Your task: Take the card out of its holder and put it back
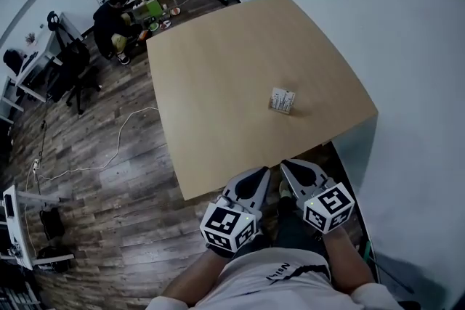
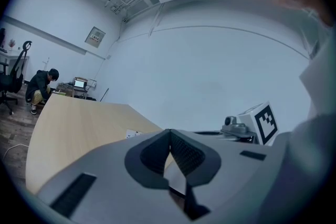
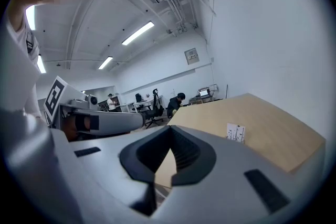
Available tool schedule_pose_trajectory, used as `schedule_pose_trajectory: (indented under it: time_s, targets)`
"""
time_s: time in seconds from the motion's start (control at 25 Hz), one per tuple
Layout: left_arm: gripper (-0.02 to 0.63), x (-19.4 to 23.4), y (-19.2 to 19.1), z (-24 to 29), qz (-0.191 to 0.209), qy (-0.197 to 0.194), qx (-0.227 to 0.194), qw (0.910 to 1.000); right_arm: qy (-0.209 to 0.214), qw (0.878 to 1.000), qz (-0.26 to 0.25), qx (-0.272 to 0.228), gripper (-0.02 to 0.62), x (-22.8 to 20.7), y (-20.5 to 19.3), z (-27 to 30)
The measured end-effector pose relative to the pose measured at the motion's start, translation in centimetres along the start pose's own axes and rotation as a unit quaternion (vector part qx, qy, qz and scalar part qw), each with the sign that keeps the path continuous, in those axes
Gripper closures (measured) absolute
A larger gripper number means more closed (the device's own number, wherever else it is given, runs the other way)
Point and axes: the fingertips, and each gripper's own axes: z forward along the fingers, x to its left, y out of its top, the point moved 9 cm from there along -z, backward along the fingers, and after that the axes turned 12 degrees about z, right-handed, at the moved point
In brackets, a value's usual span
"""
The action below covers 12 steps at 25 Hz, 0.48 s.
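Head view is looking steeply down on the left gripper point(image 1: 264, 172) and right gripper point(image 1: 285, 165), hovering side by side just off the near edge of a wooden table point(image 1: 218, 62). Each is keeping its jaws pressed together on nothing. Beyond them, the small white card point(image 1: 282, 99) is standing in its holder toward the table's right side, well apart from both.

**Open counter all round the holder**

The counter point(image 1: 218, 69) shows bare wood on every side of the holder point(image 1: 282, 100), which stands alone near the right edge. The left tongs point(image 1: 260, 172) and right tongs point(image 1: 287, 165) hang off the near edge, each closed tip to tip. They are well apart from the holder, with open wood between. The wall point(image 1: 407, 47) runs just beside the counter's right side, narrowing the room there. A seated person point(image 1: 112, 22) is past the far corner.
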Motion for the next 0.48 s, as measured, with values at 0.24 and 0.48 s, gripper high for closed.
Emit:
schedule_pose_trajectory:
  time_s: [0.24,0.48]
  targets:
    - [0.594,-1.3,-0.1,-2.2,0.0,-0.012,-0.012,0.9999,-0.022,1.0,-0.007,-0.016,0.581,2.8,-1.0,-2.1]
    - [0.594,-1.8,1.1,-3.3,0.004,-0.01,-0.034,0.9994,-0.031,0.998,-0.007,-0.046,0.581,4.1,0.4,-3.5]
